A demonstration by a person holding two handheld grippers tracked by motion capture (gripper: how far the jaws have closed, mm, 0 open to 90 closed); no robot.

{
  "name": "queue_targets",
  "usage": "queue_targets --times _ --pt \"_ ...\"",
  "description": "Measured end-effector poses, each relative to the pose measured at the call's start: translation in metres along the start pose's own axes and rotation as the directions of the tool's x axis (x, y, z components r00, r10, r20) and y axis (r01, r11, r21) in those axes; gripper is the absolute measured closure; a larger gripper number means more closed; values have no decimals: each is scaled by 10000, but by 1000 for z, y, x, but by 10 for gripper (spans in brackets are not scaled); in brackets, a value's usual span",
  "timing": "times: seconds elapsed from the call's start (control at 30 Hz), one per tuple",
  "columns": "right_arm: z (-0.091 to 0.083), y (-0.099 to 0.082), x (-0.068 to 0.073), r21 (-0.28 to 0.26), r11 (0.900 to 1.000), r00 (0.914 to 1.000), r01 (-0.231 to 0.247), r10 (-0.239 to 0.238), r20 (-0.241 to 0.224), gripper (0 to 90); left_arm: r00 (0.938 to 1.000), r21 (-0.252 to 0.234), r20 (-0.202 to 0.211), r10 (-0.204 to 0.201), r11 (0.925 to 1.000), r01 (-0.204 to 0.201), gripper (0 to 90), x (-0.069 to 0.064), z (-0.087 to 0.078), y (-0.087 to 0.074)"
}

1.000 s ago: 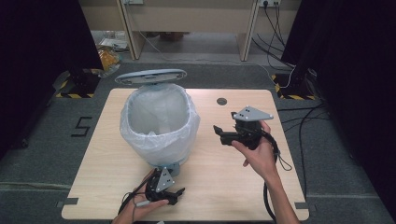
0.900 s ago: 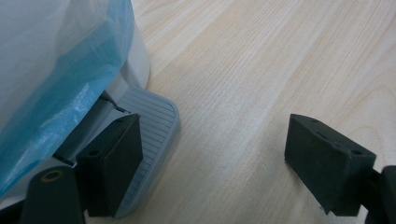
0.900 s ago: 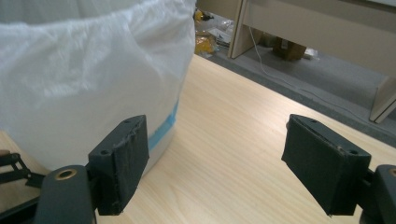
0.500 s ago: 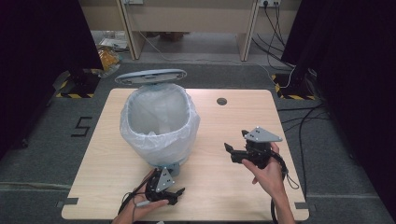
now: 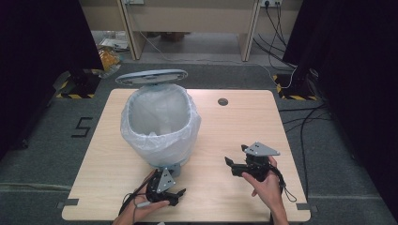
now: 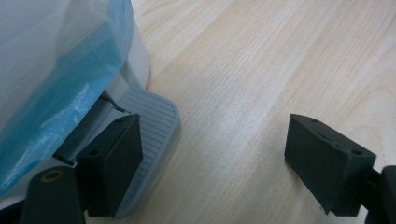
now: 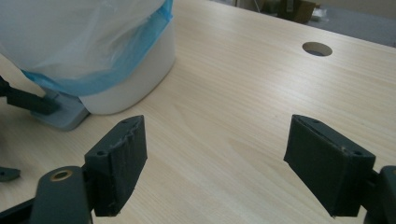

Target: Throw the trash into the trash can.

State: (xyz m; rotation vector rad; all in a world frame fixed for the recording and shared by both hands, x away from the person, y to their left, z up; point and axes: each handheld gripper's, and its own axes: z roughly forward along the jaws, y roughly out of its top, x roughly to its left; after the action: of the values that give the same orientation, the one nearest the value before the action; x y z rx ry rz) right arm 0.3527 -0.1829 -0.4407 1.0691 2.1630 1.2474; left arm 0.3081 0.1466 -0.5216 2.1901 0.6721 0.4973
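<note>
A white pedal bin (image 5: 159, 126) lined with a pale plastic bag stands left of the table's middle, its grey lid (image 5: 151, 76) raised behind it. My left gripper (image 5: 171, 185) is at the bin's near foot, open. In the left gripper view (image 6: 212, 154) its left jaw lies on the ribbed grey pedal (image 6: 149, 126), while the right jaw is over bare wood. My right gripper (image 5: 236, 155) hovers low at the front right, open and holding nothing. In the right gripper view (image 7: 215, 158) it faces the bin (image 7: 135, 70) and pedal (image 7: 65, 114).
The wooden table (image 5: 234, 122) has a round cable hole (image 5: 223, 101) at the back. Bare wood lies to the right of the bin. Dark curtains flank the table, and cables run along the floor at the right.
My right gripper has come down and back toward the table's front right. The left gripper, the bin and its raised lid have stayed put.
</note>
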Motion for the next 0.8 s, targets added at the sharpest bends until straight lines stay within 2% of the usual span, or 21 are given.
queue_targets --times 0.07,0.23,0.5,0.8 --pt "0 -3 1 25 10000 10000 -40 40 -85 209 10000 1 -2 9 10000 -9 185 0 0 0" --pt "2 -14 0 200 9996 9998 -200 199 40 210 10000 2 24 44 10000 -44 185 0 0 0" --pt "7 -32 -2 753 9967 9994 -316 304 170 210 10000 12 40 23 10000 -23 185 0 -1 0" --pt "17 -48 2 1631 9866 9988 48 -128 480 210 10000 16 40 31 10000 -31 185 0 -1 0"
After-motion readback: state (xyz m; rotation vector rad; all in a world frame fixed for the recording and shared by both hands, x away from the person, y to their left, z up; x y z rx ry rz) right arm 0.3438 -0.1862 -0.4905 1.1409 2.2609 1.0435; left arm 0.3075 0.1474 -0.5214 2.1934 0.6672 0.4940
